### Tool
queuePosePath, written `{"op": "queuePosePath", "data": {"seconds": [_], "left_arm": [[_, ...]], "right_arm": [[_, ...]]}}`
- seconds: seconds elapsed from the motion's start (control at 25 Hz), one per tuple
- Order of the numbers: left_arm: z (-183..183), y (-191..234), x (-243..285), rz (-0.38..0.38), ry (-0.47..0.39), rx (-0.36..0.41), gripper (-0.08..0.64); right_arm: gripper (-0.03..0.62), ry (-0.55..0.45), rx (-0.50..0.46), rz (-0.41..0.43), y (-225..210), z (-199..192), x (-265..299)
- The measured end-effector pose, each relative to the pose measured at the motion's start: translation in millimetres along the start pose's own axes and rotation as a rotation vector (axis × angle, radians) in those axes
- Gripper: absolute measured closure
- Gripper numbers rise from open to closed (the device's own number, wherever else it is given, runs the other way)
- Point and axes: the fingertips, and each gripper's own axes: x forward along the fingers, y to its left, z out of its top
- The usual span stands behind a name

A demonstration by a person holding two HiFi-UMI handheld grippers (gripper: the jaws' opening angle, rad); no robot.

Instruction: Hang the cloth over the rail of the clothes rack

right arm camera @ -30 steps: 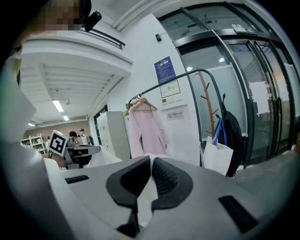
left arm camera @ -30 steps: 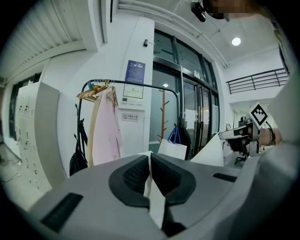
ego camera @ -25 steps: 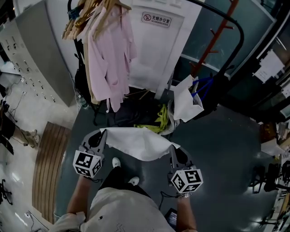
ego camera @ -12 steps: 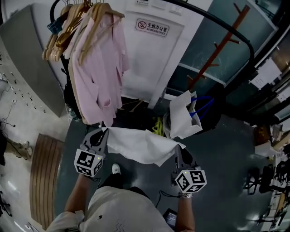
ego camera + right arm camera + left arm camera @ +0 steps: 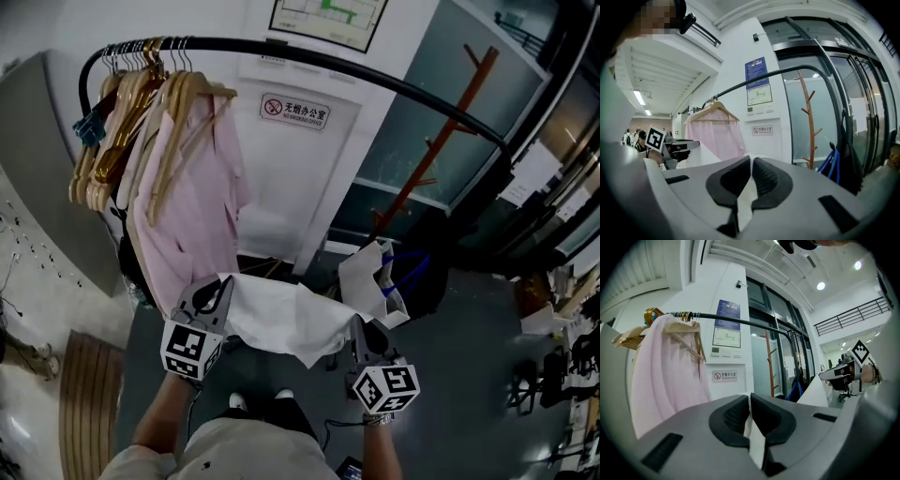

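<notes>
Two grippers share one white cloth (image 5: 281, 319), spread between them and sagging a little in the middle. The left gripper (image 5: 217, 292) has its jaws pressed together on the cloth's left corner, with a strip of white fabric pinched between the dark pads. The right gripper (image 5: 360, 330) has its jaws clamped on the right corner in the same way. In the head view the cloth is well below the clothes rack's black rail (image 5: 328, 70) and does not touch it.

A bunch of wooden hangers (image 5: 122, 122) crowds the rail's left end. A pink shirt (image 5: 192, 206) hangs from it, its lower part just beside the left gripper and the cloth's left edge. Behind the rail is a white wall panel carrying a no-smoking sign (image 5: 292, 110). An orange-red coat stand (image 5: 441, 141) rises to the right, against glass panels. A white bag with blue handles (image 5: 370, 277) sits just beyond the cloth's far right edge, near the right gripper, above the dark grey floor (image 5: 469, 356).
</notes>
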Motion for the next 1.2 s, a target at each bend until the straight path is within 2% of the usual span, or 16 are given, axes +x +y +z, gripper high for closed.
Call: {"op": "queuePosePath", "data": {"seconds": [0.16,0.44,0.76,1.0,1.2], "left_arm": [[45.3,18.4,28.1,0.013,-0.054,0.041,0.546],[142.4,39.5,76.6,0.122,-0.168,0.152,0.546],[257.5,47.8,107.3,0.239,-0.280,0.285,0.546],[328.3,64.3,102.2,0.304,-0.351,0.395,0.546],[372.1,85.3,92.1,0.344,-0.379,0.457,0.546]], "right_arm": [[0.571,-0.057,-0.053,0.025,-16.1,43.1,32.3],[0.571,-0.157,-0.100,0.110,-43.0,136.3,80.0],[0.571,-0.227,-0.274,0.187,-45.9,249.6,104.5],[0.571,-0.337,-0.421,0.160,-35.0,332.0,108.0],[0.571,-0.390,-0.421,0.119,-35.9,381.2,109.7]]}}
